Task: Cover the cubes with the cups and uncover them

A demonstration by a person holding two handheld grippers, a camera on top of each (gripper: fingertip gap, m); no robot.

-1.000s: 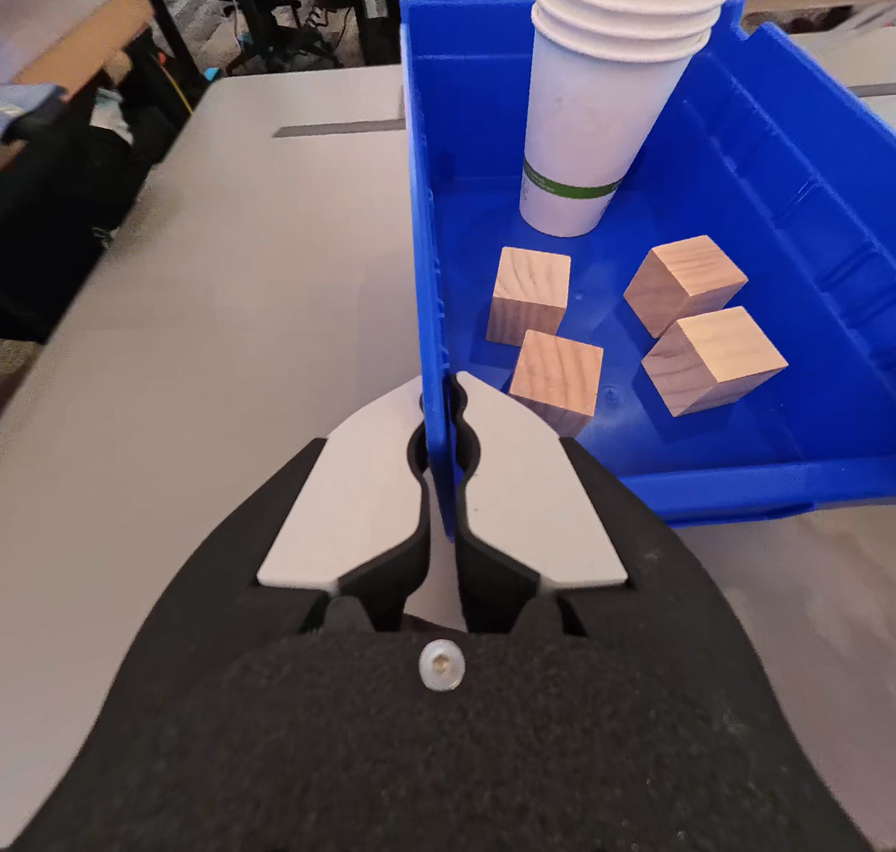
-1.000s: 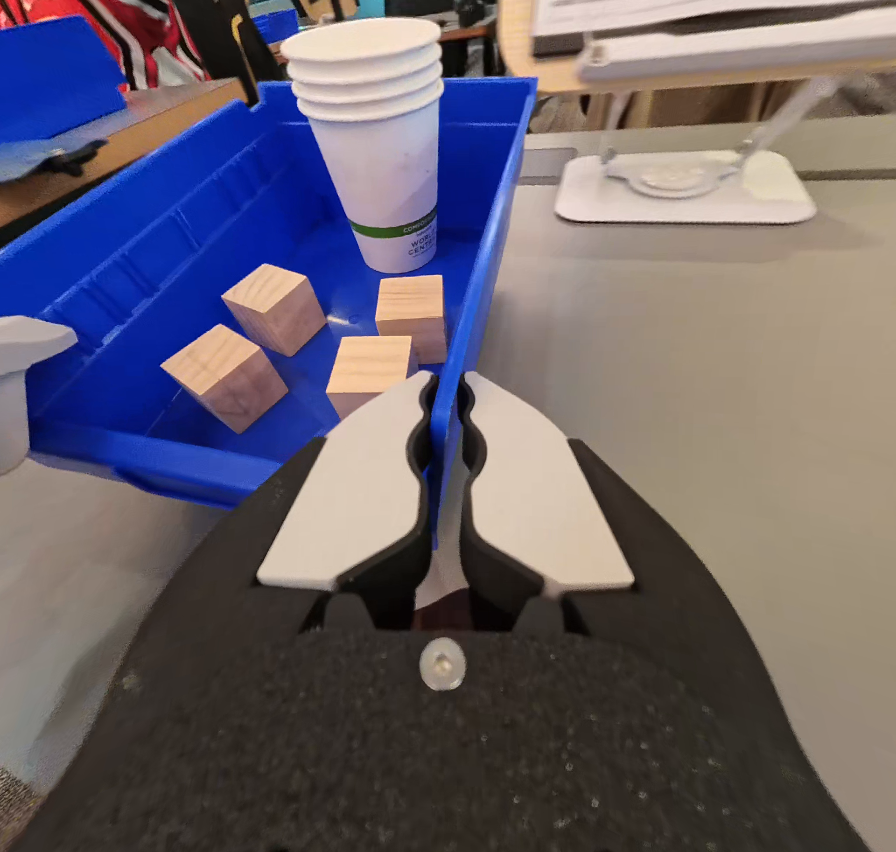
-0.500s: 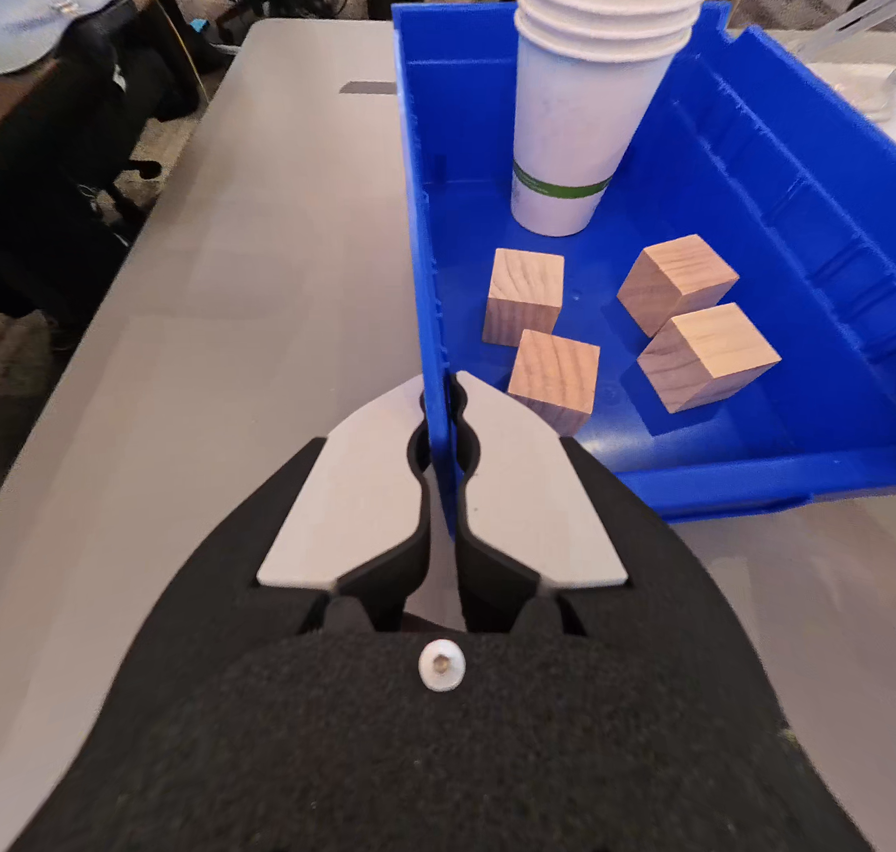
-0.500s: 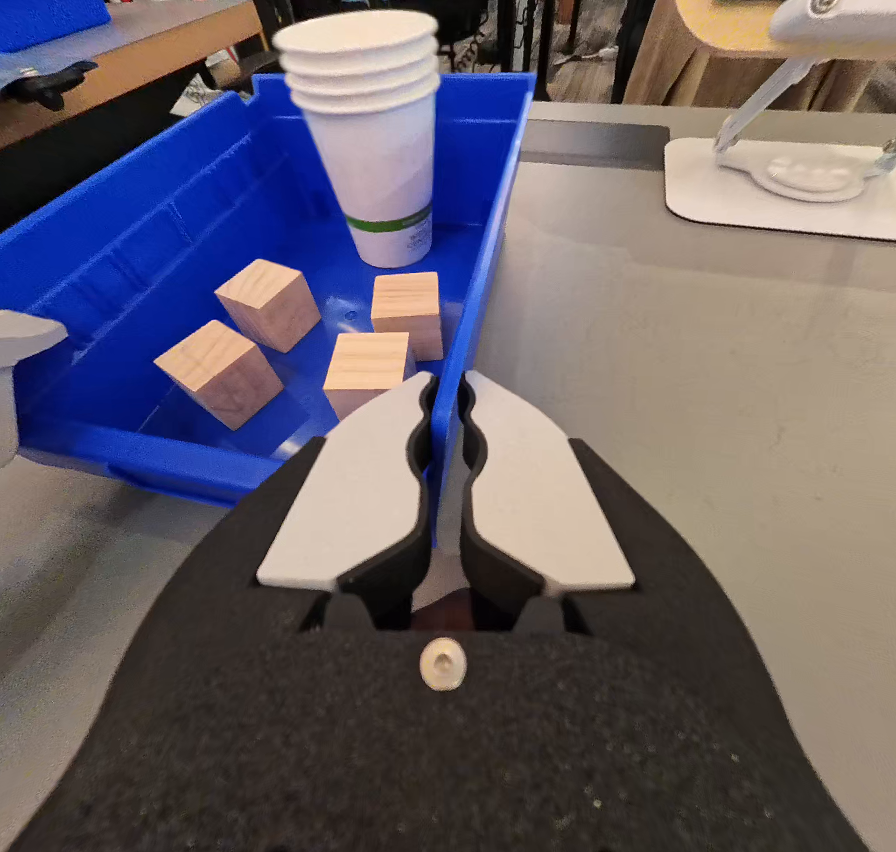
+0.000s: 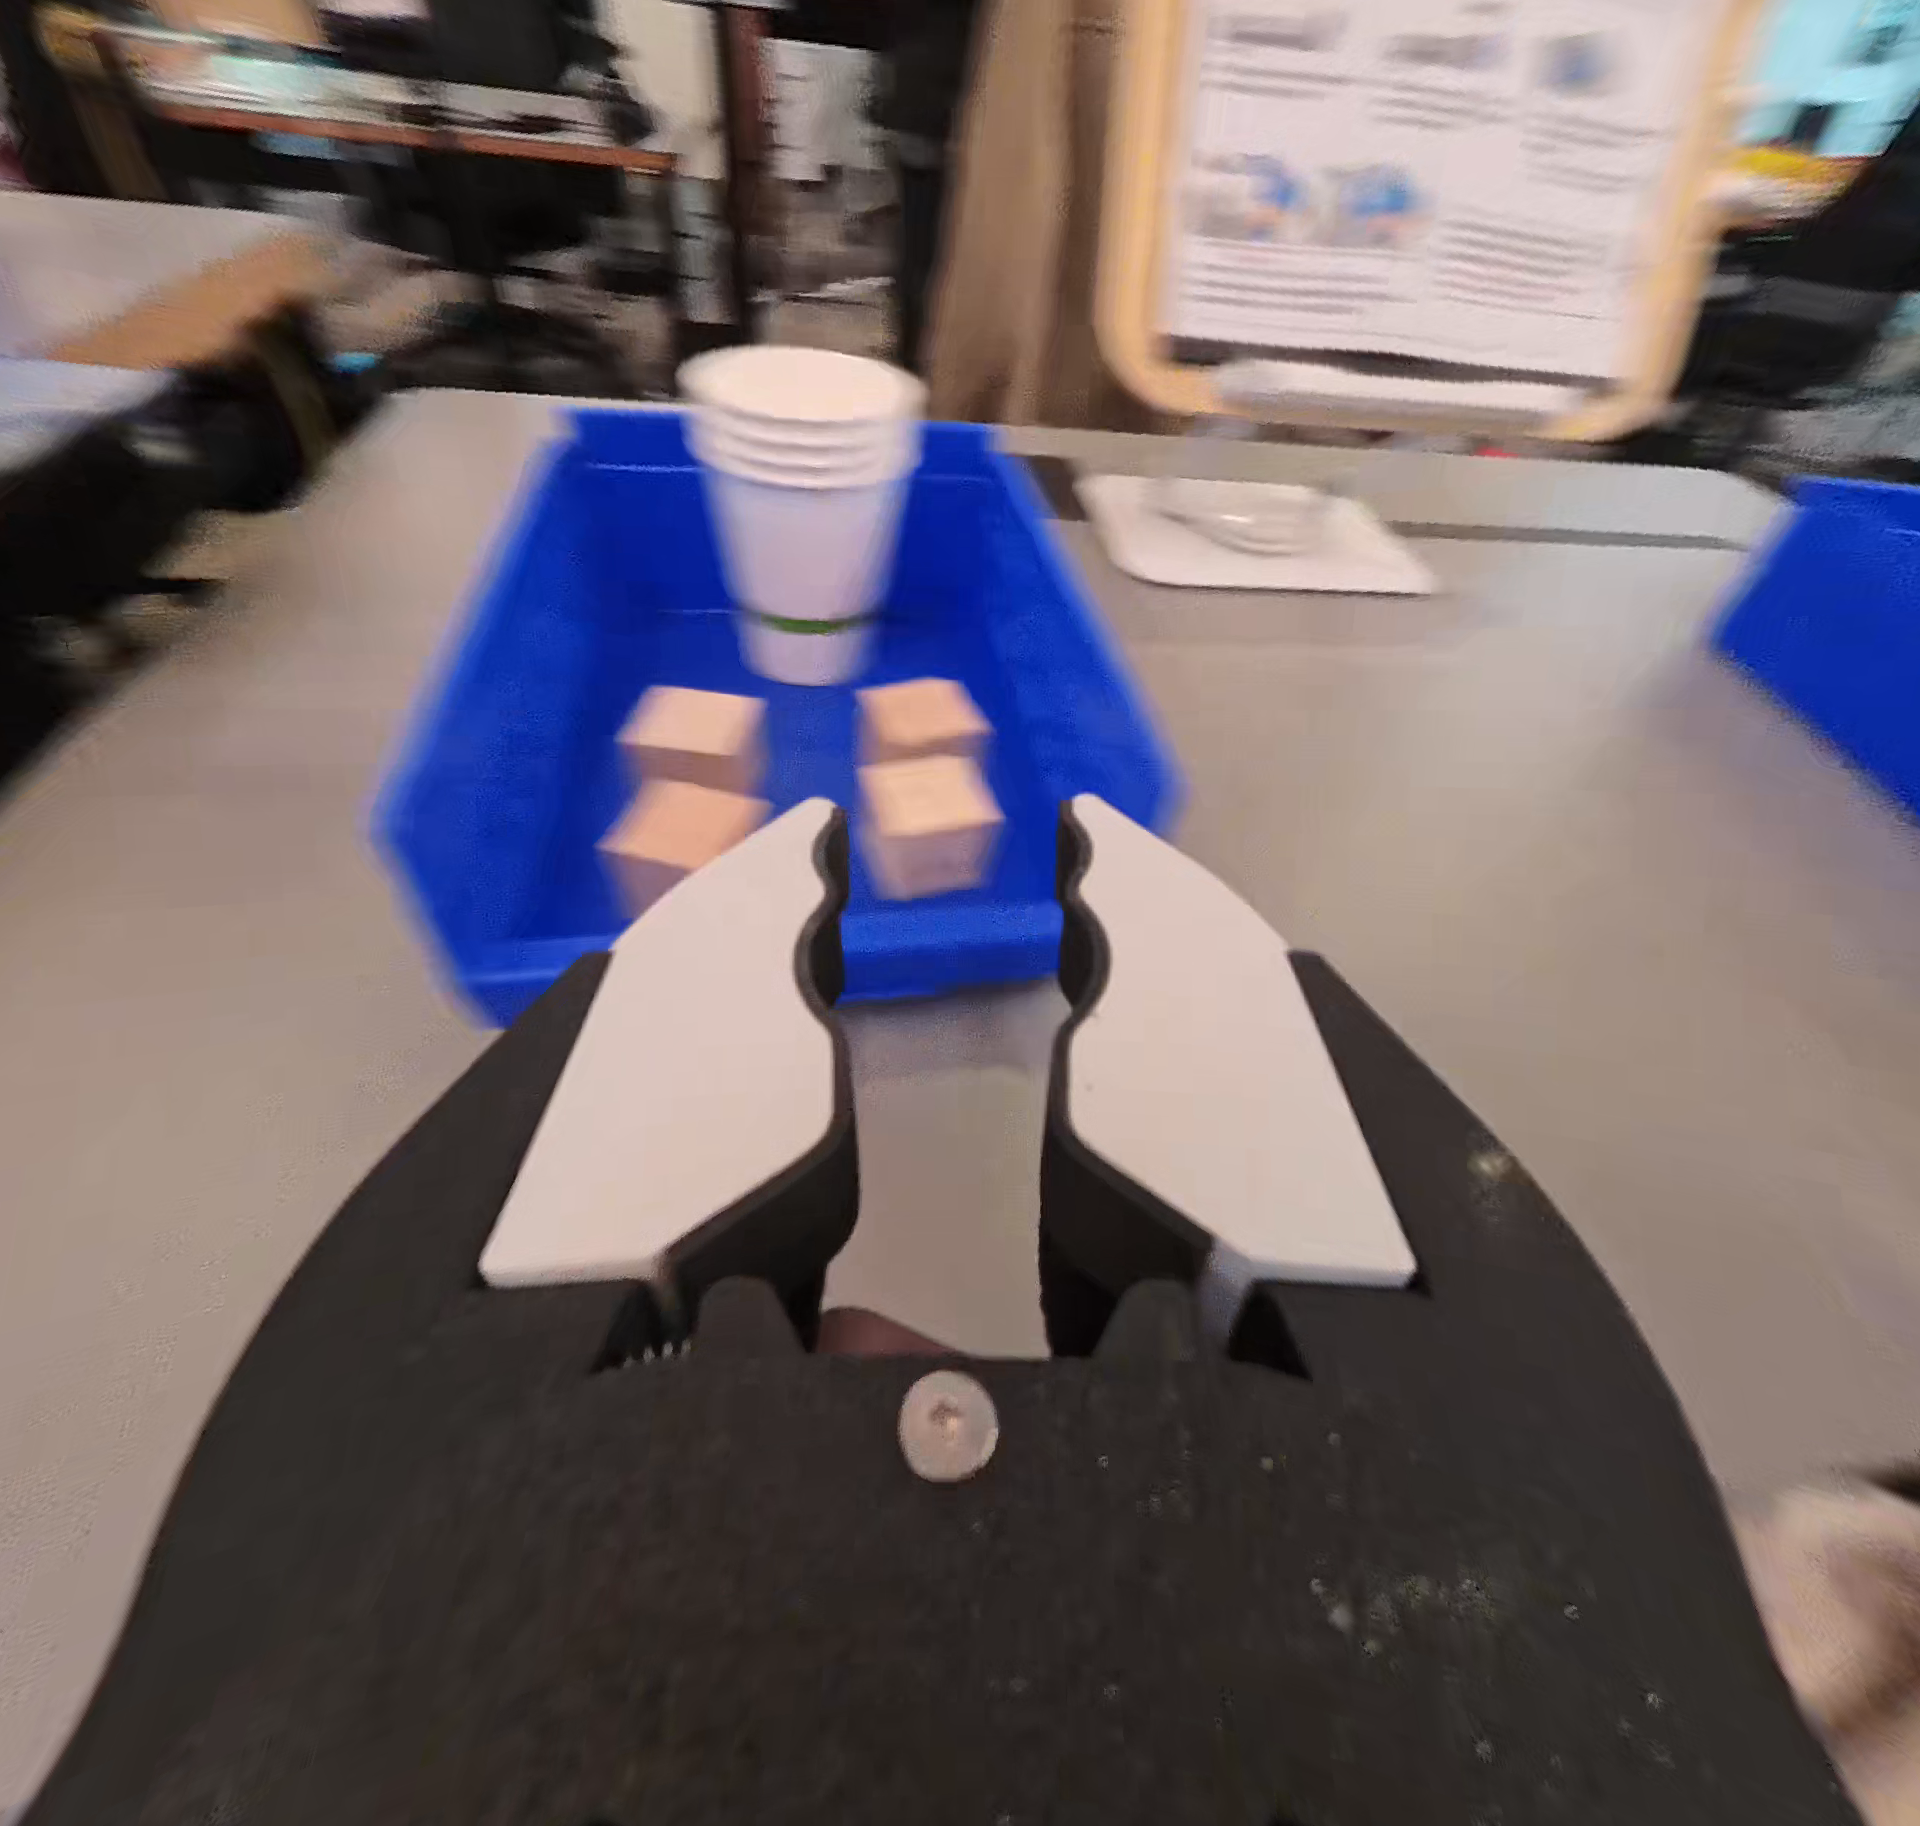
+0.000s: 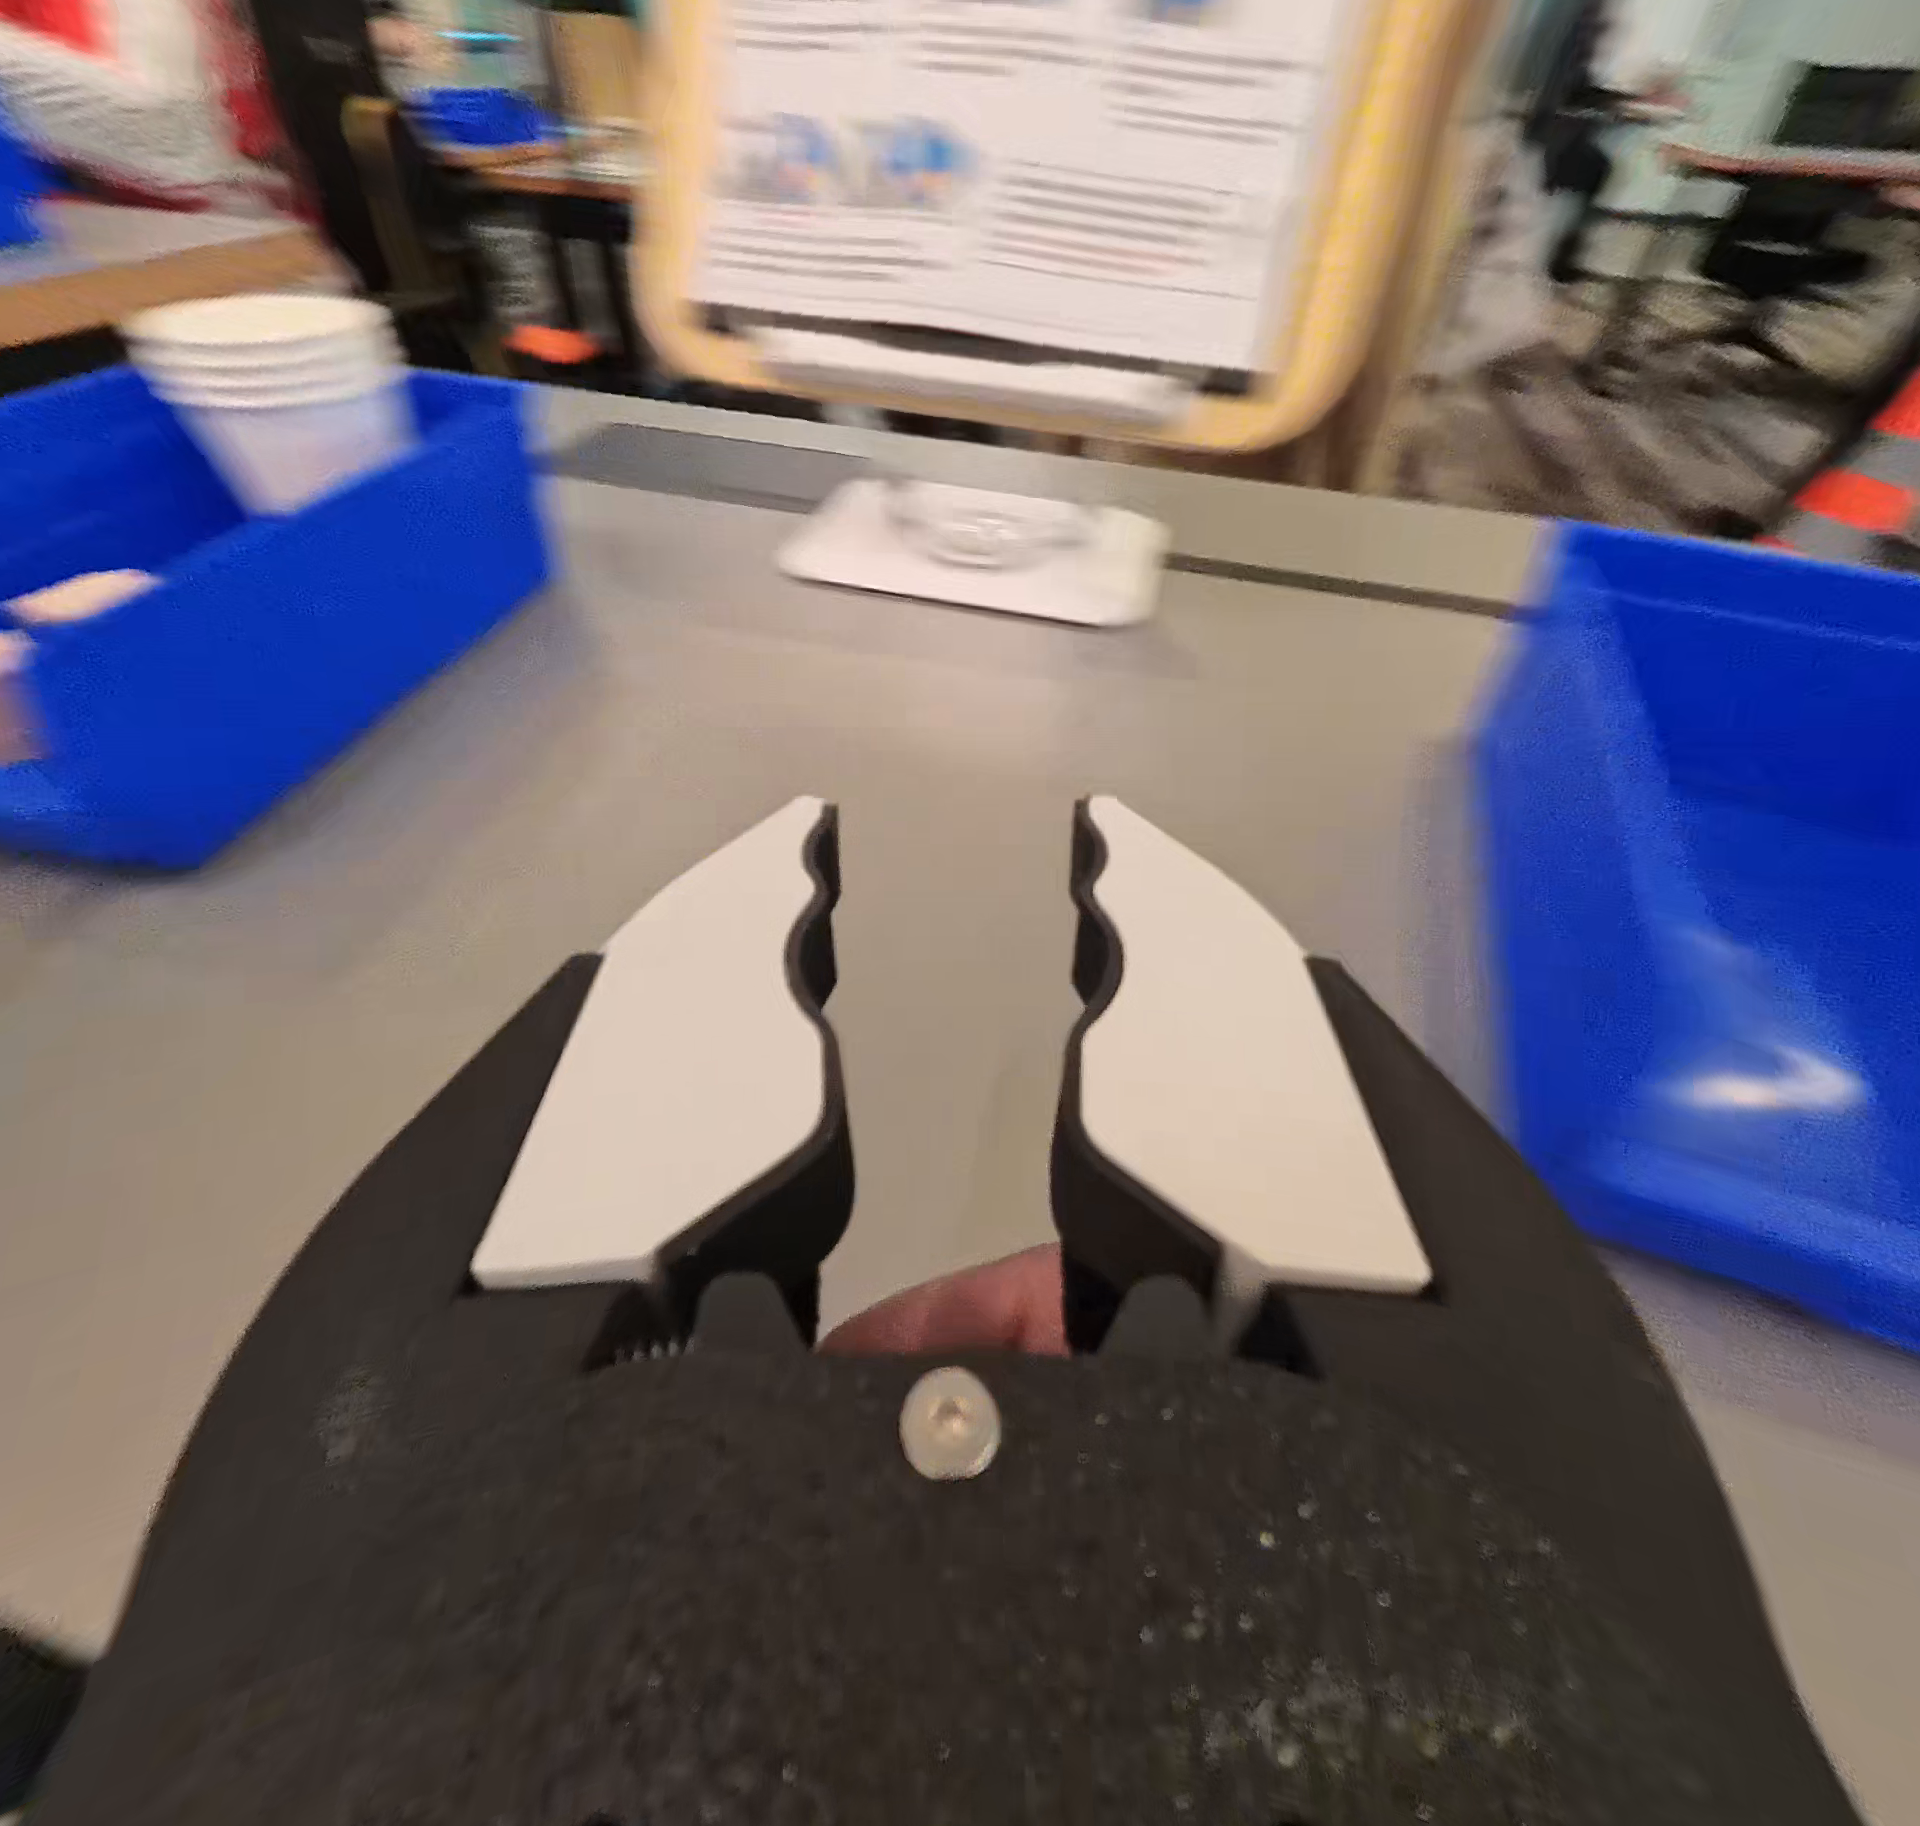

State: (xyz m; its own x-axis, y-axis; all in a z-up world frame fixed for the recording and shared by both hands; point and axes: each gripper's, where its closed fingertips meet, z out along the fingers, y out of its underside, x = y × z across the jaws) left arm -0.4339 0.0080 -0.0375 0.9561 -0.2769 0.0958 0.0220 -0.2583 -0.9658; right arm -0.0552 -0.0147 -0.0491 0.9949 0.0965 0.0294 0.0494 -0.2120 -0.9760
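A blue bin (image 5: 499, 800) stands on the grey table and holds a stack of white paper cups (image 5: 805, 509) and several wooden cubes (image 5: 925, 826). My left gripper (image 5: 948, 826) is open and empty, in front of the bin's near wall. My right gripper (image 6: 951, 820) is open and empty above bare table to the right of that bin (image 6: 312, 633); the cup stack (image 6: 281, 394) shows at the far left. Both views are motion-blurred.
A second blue bin (image 6: 1714, 893) stands at the right, also in the left wrist view (image 5: 1839, 623). A framed poster on a white stand (image 6: 987, 550) stands at the table's far edge. Desks and chairs lie beyond.
Both grippers have let go of the bin's side walls, opened and pulled back. The bin now stands on the table. The right gripper has swung right, away from the bin.
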